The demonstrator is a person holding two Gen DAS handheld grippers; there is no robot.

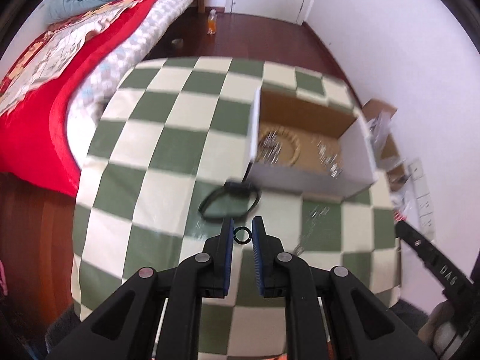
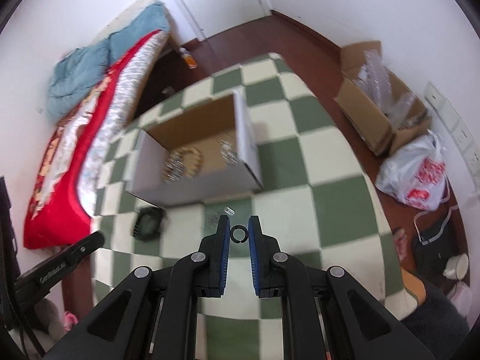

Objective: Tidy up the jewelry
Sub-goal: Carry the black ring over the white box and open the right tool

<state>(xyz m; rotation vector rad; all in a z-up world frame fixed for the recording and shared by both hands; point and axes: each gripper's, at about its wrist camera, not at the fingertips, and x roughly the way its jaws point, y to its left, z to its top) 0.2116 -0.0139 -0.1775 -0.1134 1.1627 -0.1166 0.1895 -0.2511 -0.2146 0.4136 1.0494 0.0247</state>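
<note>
— Blue pads of the left claw (image 1: 243,229) stand apart, empty. Where's the jewelry?

— A black bracelet (image 1: 229,200) lies on the checkered tabletop (image 1: 168,156), just ahead, slightly left. The left is nearer; the right claw (image 2: 239,226), also parted, sees it well left.

— And the box (image 1: 309,177)?

— Beyond the bracelet, holding pieces already.

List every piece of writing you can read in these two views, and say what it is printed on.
"SenRobot.AI", as best it reads: white lettering on the side of the left gripper.
"DAS": letters on the side of the right gripper; only part of the wording can be read.
Red print on the white plastic bag: too blurred to read.
Label on the bottle: too small to read.
</note>
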